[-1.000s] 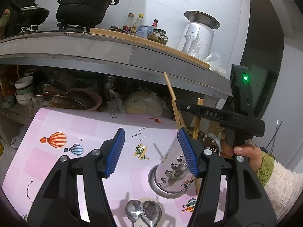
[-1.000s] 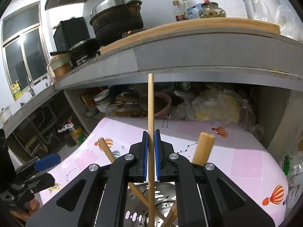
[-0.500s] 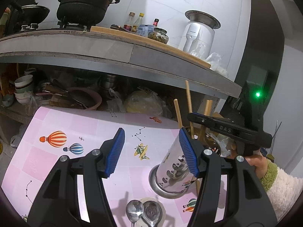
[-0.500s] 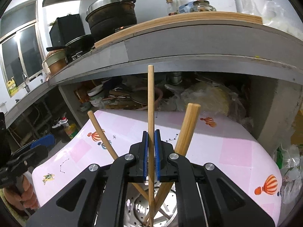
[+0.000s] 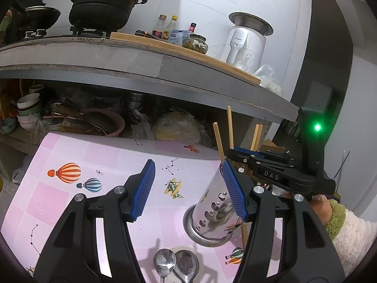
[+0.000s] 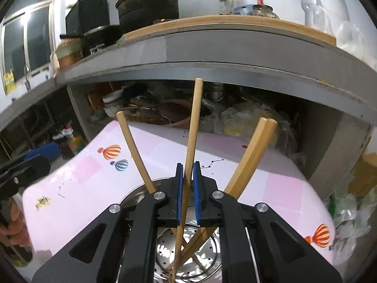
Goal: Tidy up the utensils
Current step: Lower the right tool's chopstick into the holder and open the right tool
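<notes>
A perforated steel utensil holder (image 5: 212,210) stands on the pink patterned table (image 5: 94,160), just behind my left gripper's right finger. My left gripper (image 5: 187,165) is open with nothing between its pads. Over the holder (image 6: 139,189), my right gripper (image 6: 188,167) surrounds a wooden chopstick (image 6: 194,118) whose lower end rests inside the holder. The jaws stand a sliver apart and the stick leans loosely between them. Three more chopsticks (image 6: 254,151) lean in the holder. Two metal spoons (image 5: 175,264) lie at the table's near edge.
A grey concrete counter (image 5: 141,63) overhangs the table's far side, carrying a black pot (image 5: 101,7), bottles and a white appliance (image 5: 247,40). Bowls, pans and bags crowd the shelf (image 5: 89,122) beneath it. A hand in a fleecy sleeve (image 5: 348,231) holds the right gripper.
The right gripper sank toward the holder and rolled a little. Its jaws parted slightly, and the chopstick slid lower and now tilts between them. The left gripper stayed still.
</notes>
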Motion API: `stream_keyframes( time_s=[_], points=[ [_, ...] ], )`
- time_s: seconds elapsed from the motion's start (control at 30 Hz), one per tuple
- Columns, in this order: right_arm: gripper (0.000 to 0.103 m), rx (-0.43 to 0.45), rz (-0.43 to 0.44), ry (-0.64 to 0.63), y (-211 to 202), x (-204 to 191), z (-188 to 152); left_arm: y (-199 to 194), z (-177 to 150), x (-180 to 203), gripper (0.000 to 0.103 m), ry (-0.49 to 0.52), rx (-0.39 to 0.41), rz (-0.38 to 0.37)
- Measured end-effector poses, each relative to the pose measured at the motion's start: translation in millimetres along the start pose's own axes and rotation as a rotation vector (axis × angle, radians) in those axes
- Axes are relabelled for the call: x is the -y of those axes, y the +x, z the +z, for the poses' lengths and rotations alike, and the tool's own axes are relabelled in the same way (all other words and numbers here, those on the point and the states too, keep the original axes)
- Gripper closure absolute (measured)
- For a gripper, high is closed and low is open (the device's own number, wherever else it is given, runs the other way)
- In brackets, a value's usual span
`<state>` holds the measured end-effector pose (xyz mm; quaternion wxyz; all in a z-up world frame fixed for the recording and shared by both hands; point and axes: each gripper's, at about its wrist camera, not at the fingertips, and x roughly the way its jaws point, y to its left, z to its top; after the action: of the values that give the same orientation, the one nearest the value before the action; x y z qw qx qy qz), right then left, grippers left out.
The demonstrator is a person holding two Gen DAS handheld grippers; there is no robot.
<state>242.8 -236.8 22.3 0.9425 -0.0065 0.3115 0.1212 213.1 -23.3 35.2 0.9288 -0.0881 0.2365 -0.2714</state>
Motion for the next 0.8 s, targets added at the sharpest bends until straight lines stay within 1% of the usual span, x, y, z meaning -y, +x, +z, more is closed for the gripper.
stream_keyframes(
  time_s=[0.17,0.3,0.37,0.4,0.43,0.6,0.8],
  points=[
    [0.093,-0.017,-0.009,-0.031,0,-3,3,0,-1,3,0.046,0.001,0.0,-0.004],
    [0.091,-0.031,-0.007,-0.027,-1,-2,4,-1,-3,7,0.046,0.007,-0.006,-0.006],
    [0.084,-0.035,-0.008,-0.024,-1,-2,4,-2,-4,9,0.046,0.008,-0.006,-0.007],
    [0.078,-0.034,-0.006,-0.023,-3,-2,4,-3,-4,10,0.046,0.008,-0.006,-0.008],
    [0.076,-0.031,-0.003,-0.023,-4,-2,4,-4,-4,10,0.046,0.007,-0.004,-0.008],
    [0.074,-0.027,-0.007,-0.019,-10,-1,7,-10,-4,14,0.046,0.007,0.002,-0.007],
    [0.065,0.009,-0.025,-0.015,-26,-1,14,-20,-2,18,0.045,0.014,0.013,-0.007]
  ],
)
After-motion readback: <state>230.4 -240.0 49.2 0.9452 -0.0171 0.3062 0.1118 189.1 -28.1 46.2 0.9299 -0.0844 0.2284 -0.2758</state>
